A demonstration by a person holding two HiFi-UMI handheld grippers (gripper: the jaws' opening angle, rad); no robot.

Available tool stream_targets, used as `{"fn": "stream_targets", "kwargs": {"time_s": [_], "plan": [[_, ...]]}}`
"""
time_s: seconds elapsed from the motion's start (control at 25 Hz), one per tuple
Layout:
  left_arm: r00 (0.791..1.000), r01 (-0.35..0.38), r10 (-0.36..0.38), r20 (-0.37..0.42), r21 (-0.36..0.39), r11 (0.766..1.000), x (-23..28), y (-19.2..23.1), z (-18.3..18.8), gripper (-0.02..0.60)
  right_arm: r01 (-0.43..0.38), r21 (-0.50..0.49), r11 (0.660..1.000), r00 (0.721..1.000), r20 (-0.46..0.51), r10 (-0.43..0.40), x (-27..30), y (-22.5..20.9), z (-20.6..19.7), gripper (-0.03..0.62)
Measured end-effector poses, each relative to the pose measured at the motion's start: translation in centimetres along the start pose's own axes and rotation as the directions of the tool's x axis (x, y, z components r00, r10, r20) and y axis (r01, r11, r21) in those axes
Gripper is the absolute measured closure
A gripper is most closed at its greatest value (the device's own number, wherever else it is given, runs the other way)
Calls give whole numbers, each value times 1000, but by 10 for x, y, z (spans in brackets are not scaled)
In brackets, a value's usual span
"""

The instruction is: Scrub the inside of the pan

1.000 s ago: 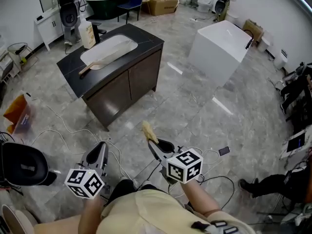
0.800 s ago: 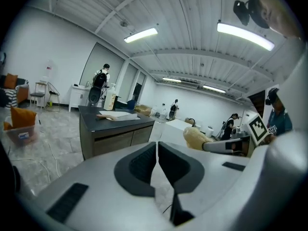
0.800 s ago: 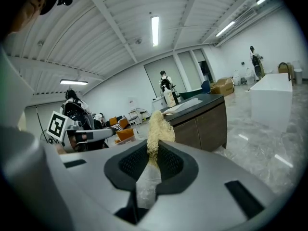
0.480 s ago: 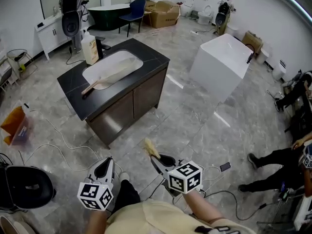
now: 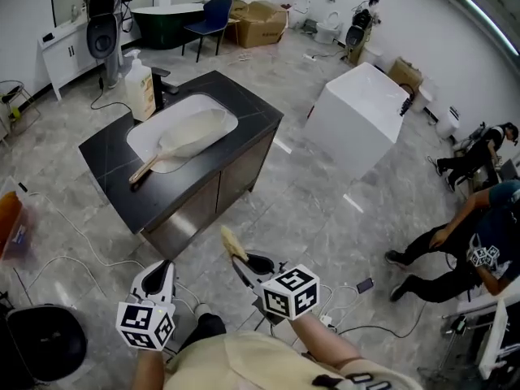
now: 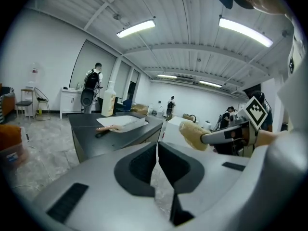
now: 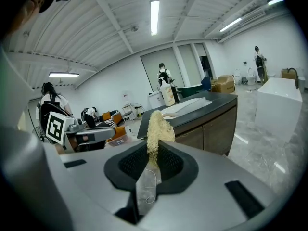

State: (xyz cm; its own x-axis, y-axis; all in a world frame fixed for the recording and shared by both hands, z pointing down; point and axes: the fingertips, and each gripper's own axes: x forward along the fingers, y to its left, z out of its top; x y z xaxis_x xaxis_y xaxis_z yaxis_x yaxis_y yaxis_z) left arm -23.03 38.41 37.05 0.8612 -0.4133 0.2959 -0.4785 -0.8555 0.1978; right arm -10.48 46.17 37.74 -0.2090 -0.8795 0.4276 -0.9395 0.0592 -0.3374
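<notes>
A pale pan point(image 5: 188, 134) with a wooden handle point(image 5: 143, 171) lies in the white sink point(image 5: 154, 130) of a black counter cabinet, some way ahead of both grippers. In the left gripper view the pan point(image 6: 126, 122) shows on the counter to the left. My right gripper point(image 5: 238, 257) is shut on a yellow fibrous scrubber point(image 5: 233, 243), which sticks up beyond its jaws point(image 7: 156, 125). My left gripper point(image 5: 155, 278) is shut with nothing in it, its jaws together point(image 6: 158, 150). Both hang over the floor in front of the cabinet.
A soap bottle point(image 5: 140, 77) stands on the counter's far left corner. A white block point(image 5: 361, 108) stands to the right of the cabinet. Cables point(image 5: 77, 242) trail on the floor. A person point(image 5: 467, 238) crouches at the right. A black chair point(image 5: 45, 341) sits bottom left.
Both grippers have advanced toward the counter, which now looks nearer and larger. The right gripper still grips the scrubber. A crouching person has come further into view at the right.
</notes>
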Motion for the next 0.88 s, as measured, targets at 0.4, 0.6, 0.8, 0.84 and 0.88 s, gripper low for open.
{"fn": "stream_targets", "kwargs": {"time_s": [0.4,0.6,0.8,0.84,0.88], "plan": [[998,-7,9,-54,42,999,38,74,20,557,18,-1,1000,1000,-10,-18,78,-27,40,542],[996,-38,41,-73,43,998,75,88,26,555,29,-11,1000,999,-40,-29,104,-67,57,542],[993,-88,91,-76,42,995,129,103,42,555,-34,-63,997,998,-64,30,143,-111,94,542],[992,-97,100,-80,32,995,141,105,45,555,-53,-84,995,996,-74,47,149,-119,102,542],[991,-105,106,-85,22,994,153,106,47,555,-73,-105,992,994,-85,64,155,-127,111,542]]}}
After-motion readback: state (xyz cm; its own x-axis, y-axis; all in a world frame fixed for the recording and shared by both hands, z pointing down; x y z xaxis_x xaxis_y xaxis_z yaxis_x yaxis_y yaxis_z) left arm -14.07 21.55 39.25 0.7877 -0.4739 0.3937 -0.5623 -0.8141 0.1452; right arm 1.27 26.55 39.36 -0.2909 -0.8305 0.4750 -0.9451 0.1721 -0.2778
